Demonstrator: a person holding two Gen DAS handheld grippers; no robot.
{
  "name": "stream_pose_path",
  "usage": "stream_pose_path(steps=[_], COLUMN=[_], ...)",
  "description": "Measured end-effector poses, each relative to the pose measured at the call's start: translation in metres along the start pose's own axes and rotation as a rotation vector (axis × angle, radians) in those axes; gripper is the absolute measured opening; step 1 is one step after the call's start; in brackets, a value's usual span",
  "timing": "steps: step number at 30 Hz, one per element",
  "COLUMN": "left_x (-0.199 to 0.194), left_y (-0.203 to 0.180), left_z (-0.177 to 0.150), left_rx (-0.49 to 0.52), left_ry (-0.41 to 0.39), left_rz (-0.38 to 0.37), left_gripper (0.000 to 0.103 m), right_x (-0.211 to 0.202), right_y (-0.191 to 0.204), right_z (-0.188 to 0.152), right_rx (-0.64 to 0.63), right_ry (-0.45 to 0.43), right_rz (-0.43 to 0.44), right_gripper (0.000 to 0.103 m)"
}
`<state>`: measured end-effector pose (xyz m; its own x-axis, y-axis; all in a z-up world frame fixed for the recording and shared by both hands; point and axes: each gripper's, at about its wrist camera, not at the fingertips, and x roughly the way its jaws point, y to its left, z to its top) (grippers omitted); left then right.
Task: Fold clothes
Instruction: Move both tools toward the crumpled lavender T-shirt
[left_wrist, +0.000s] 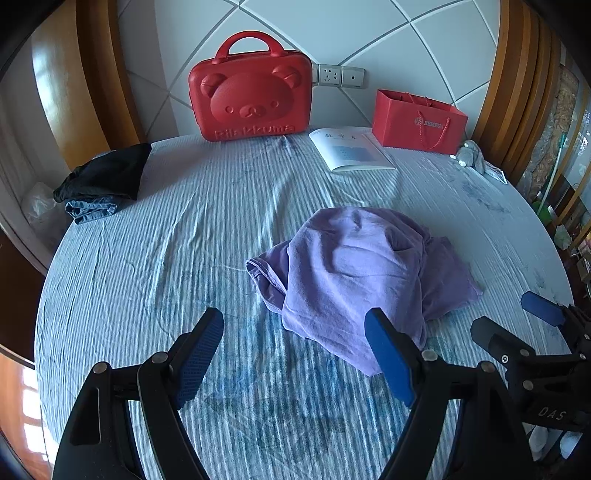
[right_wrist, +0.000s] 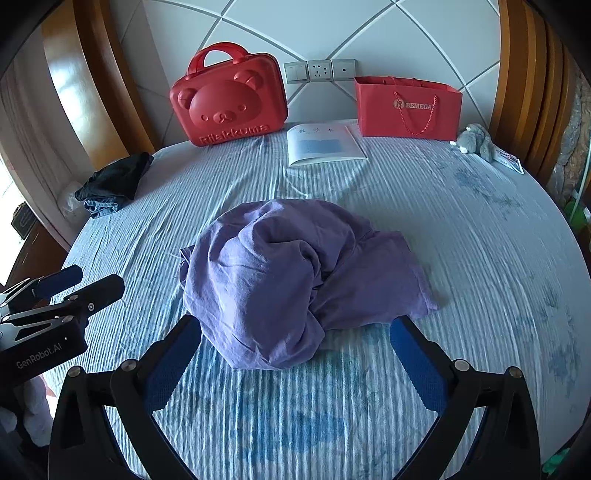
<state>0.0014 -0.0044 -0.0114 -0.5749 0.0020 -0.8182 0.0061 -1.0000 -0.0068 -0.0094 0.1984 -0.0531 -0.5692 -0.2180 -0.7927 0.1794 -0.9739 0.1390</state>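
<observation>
A crumpled purple garment (left_wrist: 354, 273) lies in a heap on the blue striped bedsheet (left_wrist: 184, 240); it also shows in the right wrist view (right_wrist: 288, 280). My left gripper (left_wrist: 295, 325) is open and empty, just in front of the heap's near left edge. My right gripper (right_wrist: 295, 332) is open and empty, its fingers on either side of the heap's near edge, above the sheet. The right gripper shows at the right in the left wrist view (left_wrist: 517, 317). The left gripper shows at the left in the right wrist view (right_wrist: 92, 280).
A folded pile of dark clothes and jeans (left_wrist: 103, 181) lies at the far left. A red bear case (left_wrist: 251, 92), a booklet (left_wrist: 351, 149), a red paper bag (left_wrist: 417, 122) and a grey plush toy (left_wrist: 471, 155) stand along the headboard.
</observation>
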Motion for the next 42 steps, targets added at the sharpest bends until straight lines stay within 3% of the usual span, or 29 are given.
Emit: stream_pose_path(steps=[25,42], left_x=[0.01,0.04], left_y=[-0.002,0.01], left_z=[0.001,0.008], left_rx=[0.008,0.004], left_ry=[0.02,0.057], left_rz=[-0.011,-0.025], left_gripper=[0.079,0.079], right_x=[0.008,0.024], right_y=[0.001,-0.016], right_z=[0.0,0.016], right_rx=[-0.001,0.014], right_ry=[0.031,0.042], right_rz=[-0.011,-0.019], right_gripper=[0.103,0.103])
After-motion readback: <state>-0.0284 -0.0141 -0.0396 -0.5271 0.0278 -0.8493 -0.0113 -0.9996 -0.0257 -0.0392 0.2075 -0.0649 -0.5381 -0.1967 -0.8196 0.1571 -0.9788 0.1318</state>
